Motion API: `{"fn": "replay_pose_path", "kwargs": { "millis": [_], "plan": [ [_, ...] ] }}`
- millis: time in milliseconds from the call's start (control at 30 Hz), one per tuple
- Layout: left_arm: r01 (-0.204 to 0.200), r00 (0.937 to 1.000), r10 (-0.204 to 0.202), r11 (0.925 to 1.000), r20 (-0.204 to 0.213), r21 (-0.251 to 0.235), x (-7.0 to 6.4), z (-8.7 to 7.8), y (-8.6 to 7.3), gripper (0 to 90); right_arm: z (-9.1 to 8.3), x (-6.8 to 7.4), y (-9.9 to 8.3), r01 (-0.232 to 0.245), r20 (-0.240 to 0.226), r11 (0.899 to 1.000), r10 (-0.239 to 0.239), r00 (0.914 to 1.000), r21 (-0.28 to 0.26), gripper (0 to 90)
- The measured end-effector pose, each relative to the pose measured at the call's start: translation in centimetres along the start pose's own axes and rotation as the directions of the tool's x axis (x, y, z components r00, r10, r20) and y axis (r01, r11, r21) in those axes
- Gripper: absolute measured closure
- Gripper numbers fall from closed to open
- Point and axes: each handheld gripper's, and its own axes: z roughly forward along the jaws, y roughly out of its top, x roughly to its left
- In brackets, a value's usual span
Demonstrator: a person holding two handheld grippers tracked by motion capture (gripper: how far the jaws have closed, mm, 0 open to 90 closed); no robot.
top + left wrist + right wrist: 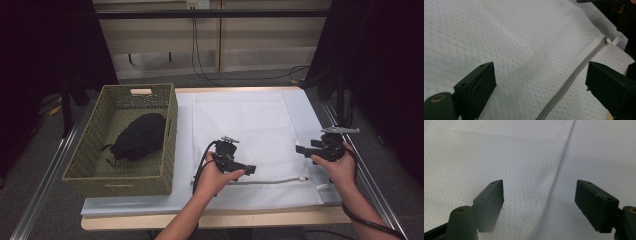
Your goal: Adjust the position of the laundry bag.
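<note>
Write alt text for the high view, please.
Two hand-held grippers, left and right, hover open over a white mesh bag with a grey zipper along its near edge. At left, a woven basket holds a black pouch.

Left forearm: extended from the bottom edge, angled up and to the right.
Left hand (pixel 216 176): wrapped around the gripper body, thumb side up.
Left gripper (pixel 250 170): held low, pointed rightward; jaws set wide apart, nothing clamped.
Right forearm: raised from the lower right corner.
Right hand (pixel 338 167): closed around the handle.
Right gripper (pixel 299 149): pointed leftward; jaws spread wide, nothing gripped.
</note>
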Motion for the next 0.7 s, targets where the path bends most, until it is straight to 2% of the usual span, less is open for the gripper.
{"fn": "replay_pose_path", "kwargs": {
  "millis": [200,300,367,467,500,533,600,633,667,700],
  "plan": [
    [-0.002,0.9999,0.001,0.9998,0.011,0.018,-0.6,0.5,0.4,9.4,0.2,0.1,-0.1,0.009,0.002,1.0,-0.009,1.0,0.009,23.2],
    [-0.011,0.9997,0.01,0.9993,0.02,0.035,-1.2,1.3,0.8,9.8,0.2,0.2,-0.1,0.01,0.001,1.0,-0.01,0.9999,0.008,22.9],
    [-0.033,0.9993,0.032,0.998,0.018,0.054,-1.4,1.6,0.9,9.9,0.1,0.2,0.0,0.014,0.005,1.0,-0.014,0.9999,0.007,23.0],
    [-0.035,0.9992,0.034,0.9977,0.022,0.059,-1.6,1.9,1.0,10.1,0.0,0.2,0.0,0.013,0.004,1.0,-0.013,0.9999,0.005,22.9],
    [-0.024,0.9995,0.023,0.9984,0.023,0.05,-1.8,2.0,1.0,10.1,0.0,0.2,0.0,0.01,0.004,1.0,-0.01,0.9999,0.004,22.9],
    [-0.048,0.9984,0.046,0.9969,0.032,0.062,-1.8,2.0,1.1,10.3,0.0,0.2,-0.1,0.014,0.002,1.0,-0.014,0.9999,0.003,22.9],
    [-0.044,0.9988,0.043,0.9972,0.025,0.061,-2.0,2.2,1.2,10.4,0.0,0.2,-0.1,0.01,-0.001,1.0,-0.01,0.9999,0.008,22.9],
    [-0.073,0.9972,0.072,0.9939,0.023,0.082,-1.9,2.2,1.4,10.6,0.0,0.2,-0.1,0.013,0.0,1.0,-0.013,0.9999,0.008,22.9],
    [-0.073,0.9972,0.072,0.9939,0.023,0.082,-1.9,2.2,1.4,10.6,0.0,0.2,-0.1,0.013,0.0,1.0,-0.013,0.9999,0.008,22.9],
    [-0.027,0.9993,0.026,0.9983,0.027,0.051,-2.3,2.5,1.4,10.9,0.0,0.3,-0.1,0.012,-0.007,1.0,-0.012,0.9999,0.003,22.9]
  ]
}}
